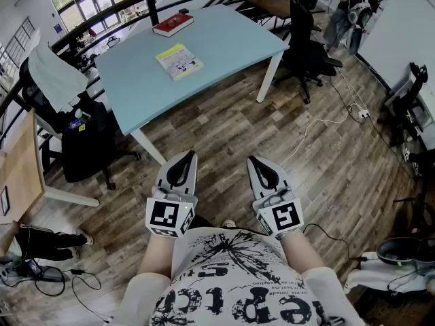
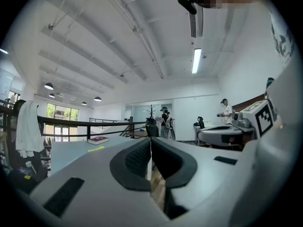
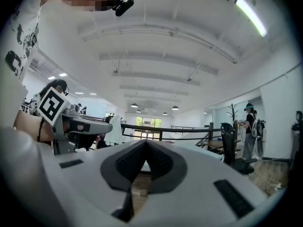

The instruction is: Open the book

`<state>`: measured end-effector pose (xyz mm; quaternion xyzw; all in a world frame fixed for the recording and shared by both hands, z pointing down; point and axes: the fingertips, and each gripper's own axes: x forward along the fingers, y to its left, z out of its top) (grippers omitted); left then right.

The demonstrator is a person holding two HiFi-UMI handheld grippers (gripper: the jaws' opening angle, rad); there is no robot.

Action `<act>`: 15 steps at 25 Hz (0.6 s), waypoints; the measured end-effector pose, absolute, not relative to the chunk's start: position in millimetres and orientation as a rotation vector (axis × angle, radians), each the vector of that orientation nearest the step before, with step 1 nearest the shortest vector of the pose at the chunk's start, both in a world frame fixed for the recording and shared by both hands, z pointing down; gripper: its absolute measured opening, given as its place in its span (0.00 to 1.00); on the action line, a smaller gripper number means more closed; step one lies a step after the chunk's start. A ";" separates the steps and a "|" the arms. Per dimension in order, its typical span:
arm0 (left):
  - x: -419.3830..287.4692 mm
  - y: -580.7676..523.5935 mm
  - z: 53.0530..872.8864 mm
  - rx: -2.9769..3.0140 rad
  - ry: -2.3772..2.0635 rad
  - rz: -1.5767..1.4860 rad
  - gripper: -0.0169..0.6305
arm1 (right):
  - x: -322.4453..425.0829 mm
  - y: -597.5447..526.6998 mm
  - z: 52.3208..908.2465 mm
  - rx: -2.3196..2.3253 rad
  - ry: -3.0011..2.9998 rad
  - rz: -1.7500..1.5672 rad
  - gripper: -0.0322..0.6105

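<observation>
On light-blue table [image 1: 224, 43], two closed books: yellow-covered book [image 1: 179, 61] near its middle, red book [image 1: 172, 24] at its far edge; hard to tell which is meant. Well short of the table, left gripper [image 1: 187, 157] and right gripper [image 1: 255, 160], both closed, empty. Risk: closed jaws shoving a book along instead of lifting its cover. No containers seen.

Near book [image 1: 179, 61] lies before far book [image 1: 172, 24] on table [image 1: 231, 43].
</observation>
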<state>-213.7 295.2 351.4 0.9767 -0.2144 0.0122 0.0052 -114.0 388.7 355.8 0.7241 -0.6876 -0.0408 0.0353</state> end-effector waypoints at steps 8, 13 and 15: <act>-192.5 317.2 360.4 3.065 -0.648 0.057 0.06 | -98.9 403.5 363.8 2.193 -2.140 -0.116 0.06; -175.3 323.1 366.8 3.069 -0.633 0.079 0.06 | -83.9 404.0 369.2 2.187 -2.134 -0.099 0.06; -169.7 323.7 369.7 3.067 -0.631 0.094 0.06 | -77.0 404.8 371.2 2.202 -2.114 -0.100 0.07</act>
